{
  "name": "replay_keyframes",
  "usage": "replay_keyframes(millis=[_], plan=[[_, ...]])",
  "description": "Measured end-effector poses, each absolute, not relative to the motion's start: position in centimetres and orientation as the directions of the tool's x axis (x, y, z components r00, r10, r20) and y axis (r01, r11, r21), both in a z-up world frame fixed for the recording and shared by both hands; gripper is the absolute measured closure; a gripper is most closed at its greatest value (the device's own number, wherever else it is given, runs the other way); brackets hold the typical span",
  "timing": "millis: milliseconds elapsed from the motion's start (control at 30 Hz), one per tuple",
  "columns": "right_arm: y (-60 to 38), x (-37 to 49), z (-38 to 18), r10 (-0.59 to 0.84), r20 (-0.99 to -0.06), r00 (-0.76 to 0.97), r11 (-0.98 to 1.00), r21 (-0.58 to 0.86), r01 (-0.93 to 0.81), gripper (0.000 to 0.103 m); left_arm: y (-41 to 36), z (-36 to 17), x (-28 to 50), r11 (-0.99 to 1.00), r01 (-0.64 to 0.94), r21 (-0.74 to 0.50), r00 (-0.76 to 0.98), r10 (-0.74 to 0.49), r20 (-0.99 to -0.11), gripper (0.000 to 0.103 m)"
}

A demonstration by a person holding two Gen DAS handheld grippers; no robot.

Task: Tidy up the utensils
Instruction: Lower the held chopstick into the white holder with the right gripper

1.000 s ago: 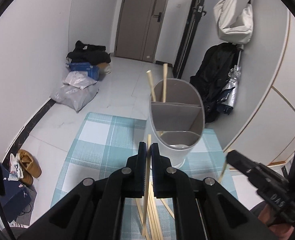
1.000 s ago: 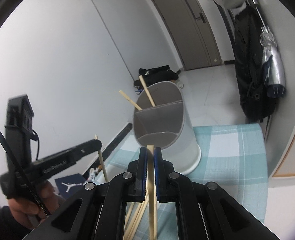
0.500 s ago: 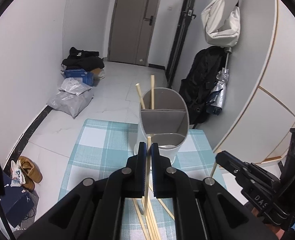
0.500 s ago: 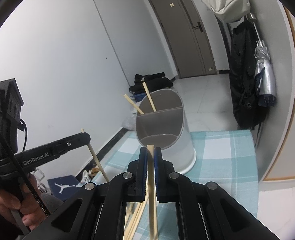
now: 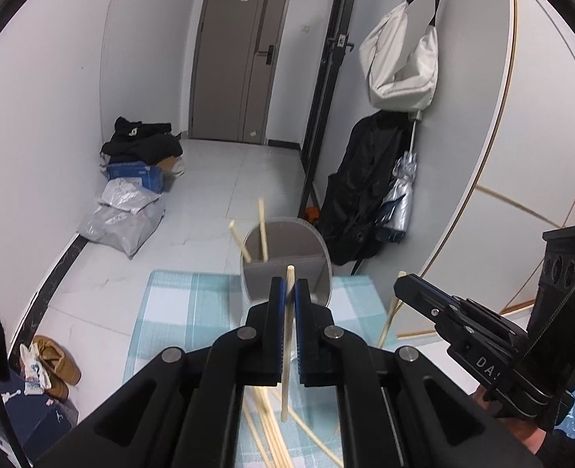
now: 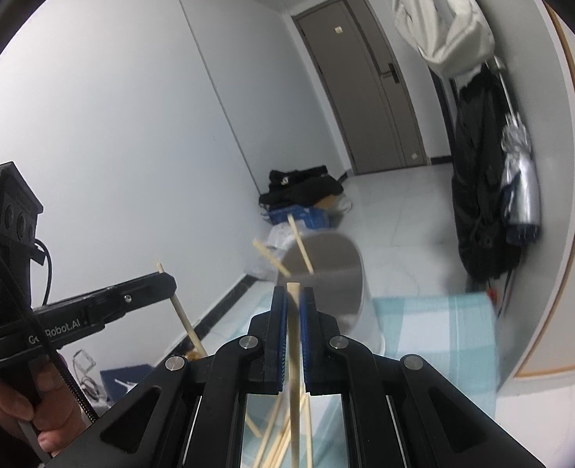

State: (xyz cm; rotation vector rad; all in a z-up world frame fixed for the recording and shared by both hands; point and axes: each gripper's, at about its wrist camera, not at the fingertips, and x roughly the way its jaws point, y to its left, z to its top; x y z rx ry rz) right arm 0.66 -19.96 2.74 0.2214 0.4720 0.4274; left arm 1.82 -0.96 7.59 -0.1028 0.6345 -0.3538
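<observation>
My left gripper (image 5: 289, 292) is shut on a pale wooden chopstick (image 5: 285, 355) that hangs nearly upright between its blue pads. It is raised above and short of the grey divided holder (image 5: 287, 240), which stands on a blue checked cloth (image 5: 178, 312). Two chopsticks (image 5: 263, 230) lean in the holder's far compartment. My right gripper (image 6: 294, 300) is shut on another chopstick (image 6: 294, 370), also above and short of the holder (image 6: 334, 273). Each gripper shows in the other's view: the right gripper (image 5: 400, 286), the left gripper (image 6: 166, 284). Several loose chopsticks (image 5: 272, 440) lie on the cloth below.
Plastic bags and a blue box (image 5: 131, 195) lie on the tiled floor at the left wall. A black coat and a folded umbrella (image 5: 400, 191) hang right of the holder, under a white bag (image 5: 400, 66). Shoes (image 5: 53, 366) sit beside the cloth. A closed door (image 5: 236, 62) is at the back.
Both grippers have risen with their chopsticks still clamped. The holder now sits lower and smaller in both views, and the loose chopsticks lie farther below.
</observation>
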Motion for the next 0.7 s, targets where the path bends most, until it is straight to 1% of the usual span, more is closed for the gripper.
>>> replay_keyframes(millis=[500, 700], plan=[[-20.6, 6.4, 10.1, 0.446, -0.323, 0.835, 0.89, 0.261, -0.375, 0.097, -1.9, 13.2, 7.1, 0.909, 0.327, -0.26, 0.76, -0.416, -0.499, 0.102], [-20.2, 10.2, 12.2, 0.443, -0.294, 0.847, 0.893, 0.23, -0.387, 0.097, -1.2, 14.0, 10.1, 0.912, 0.308, -0.271, 0.782, -0.405, -0.475, 0.102]])
